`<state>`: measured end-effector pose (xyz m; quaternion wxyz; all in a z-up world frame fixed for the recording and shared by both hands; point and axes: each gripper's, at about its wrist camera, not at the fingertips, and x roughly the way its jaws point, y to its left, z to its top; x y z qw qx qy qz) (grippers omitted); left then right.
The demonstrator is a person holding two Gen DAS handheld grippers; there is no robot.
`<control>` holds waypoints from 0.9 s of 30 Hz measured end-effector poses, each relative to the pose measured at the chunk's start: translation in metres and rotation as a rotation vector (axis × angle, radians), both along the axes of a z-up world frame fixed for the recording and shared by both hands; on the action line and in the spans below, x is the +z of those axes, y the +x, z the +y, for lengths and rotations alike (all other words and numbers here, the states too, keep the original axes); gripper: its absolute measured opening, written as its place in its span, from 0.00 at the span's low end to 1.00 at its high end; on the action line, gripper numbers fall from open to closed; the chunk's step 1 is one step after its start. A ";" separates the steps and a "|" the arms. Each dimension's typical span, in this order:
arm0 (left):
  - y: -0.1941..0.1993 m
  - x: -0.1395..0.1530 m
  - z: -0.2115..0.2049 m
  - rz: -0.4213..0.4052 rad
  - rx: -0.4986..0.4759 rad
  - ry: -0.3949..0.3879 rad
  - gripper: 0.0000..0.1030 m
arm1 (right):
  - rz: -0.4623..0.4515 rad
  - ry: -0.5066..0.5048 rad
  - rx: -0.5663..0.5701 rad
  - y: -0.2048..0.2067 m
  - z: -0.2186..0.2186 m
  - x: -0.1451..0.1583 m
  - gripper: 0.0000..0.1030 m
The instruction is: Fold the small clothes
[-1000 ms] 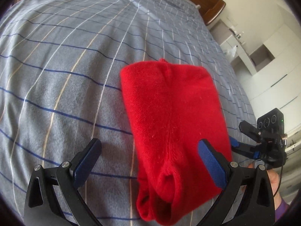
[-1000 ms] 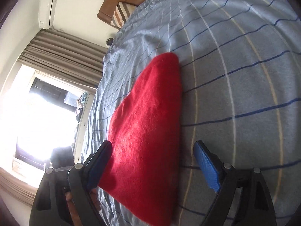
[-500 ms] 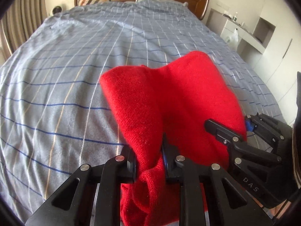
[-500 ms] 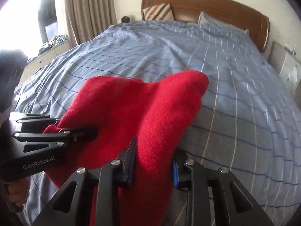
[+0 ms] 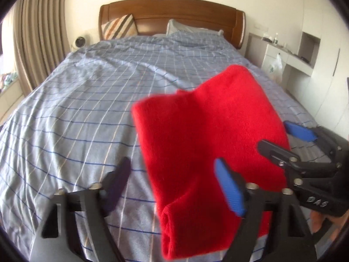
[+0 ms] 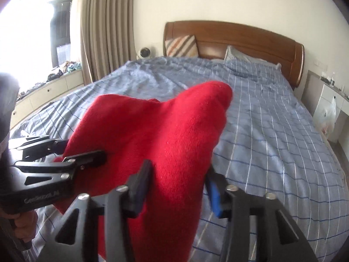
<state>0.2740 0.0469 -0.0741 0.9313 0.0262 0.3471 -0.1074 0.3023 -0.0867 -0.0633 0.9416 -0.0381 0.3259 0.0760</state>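
Garment: red knit was pinched a moment ago, now between both grippers' jaws.
Left gripper: opening wide, holding nothing.
Right gripper: opening, letting go; fold likely released.

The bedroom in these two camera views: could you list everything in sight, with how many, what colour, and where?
red garment: one, red, lifted over the near end of the bed, between both pairs of fingers
bed cover: one, grey-blue check, across the bed
headboard: one, brown wood, far end
striped cushion: one, against the headboard
pillow: one, grey-blue check, beside the cushion
curtain: beige, by the window
white shelving: far right wall
plastic bag: one, white, hanging there
left gripper: black, blue pads, jaws opening
right gripper: black, blue pads, jaws opening, garment between them
hand: one, holding the left gripper
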 end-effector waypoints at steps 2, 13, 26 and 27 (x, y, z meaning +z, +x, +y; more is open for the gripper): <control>-0.012 -0.016 0.004 -0.017 0.041 0.063 0.96 | 0.046 0.013 -0.029 -0.004 -0.017 -0.017 0.85; -0.087 -0.044 0.019 0.010 0.093 0.119 0.99 | 0.086 0.034 -0.114 -0.084 -0.052 -0.060 0.94; -0.145 -0.024 0.017 -0.076 0.222 0.189 0.99 | 0.046 0.007 -0.116 -0.151 -0.030 -0.045 0.96; -0.148 -0.020 0.018 -0.083 0.230 0.190 0.99 | 0.043 0.008 -0.113 -0.155 -0.029 -0.044 0.96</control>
